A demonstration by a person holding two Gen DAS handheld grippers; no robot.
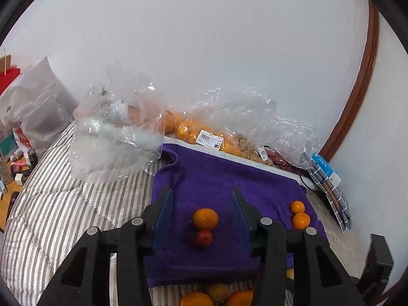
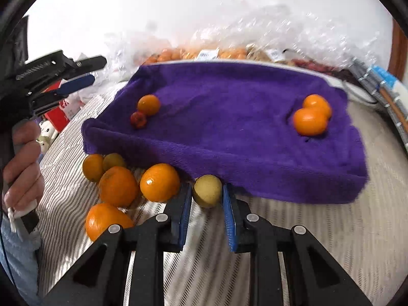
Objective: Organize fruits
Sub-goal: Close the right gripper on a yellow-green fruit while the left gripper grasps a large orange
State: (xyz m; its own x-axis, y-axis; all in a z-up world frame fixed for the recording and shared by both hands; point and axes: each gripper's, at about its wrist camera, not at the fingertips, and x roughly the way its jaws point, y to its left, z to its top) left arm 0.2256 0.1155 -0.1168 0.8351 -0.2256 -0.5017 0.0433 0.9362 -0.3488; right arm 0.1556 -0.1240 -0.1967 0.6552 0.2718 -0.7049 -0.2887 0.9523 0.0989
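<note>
A purple towel (image 1: 216,173) (image 2: 229,97) lies on a striped bedcover (image 2: 318,229). My right gripper (image 2: 207,187) is shut on a small yellow-green fruit (image 2: 207,191) at the towel's near edge. Several oranges (image 2: 159,182) are piled on the cover just left of it. On the towel lie an orange (image 1: 205,218) with a small red fruit (image 1: 203,238) on the left, and two oranges (image 2: 309,122) on the right. My left gripper (image 1: 201,189) (image 2: 98,69) hangs open in the air above the left pair, holding nothing.
Clear plastic bags of oranges (image 1: 183,127) and other fruit line the wall behind the towel. An empty clear bag (image 1: 117,137) stands at the back left. Packets (image 1: 329,186) lean at the right. A person's hand (image 2: 23,168) holds the left gripper's handle. Clutter (image 1: 17,158) sits far left.
</note>
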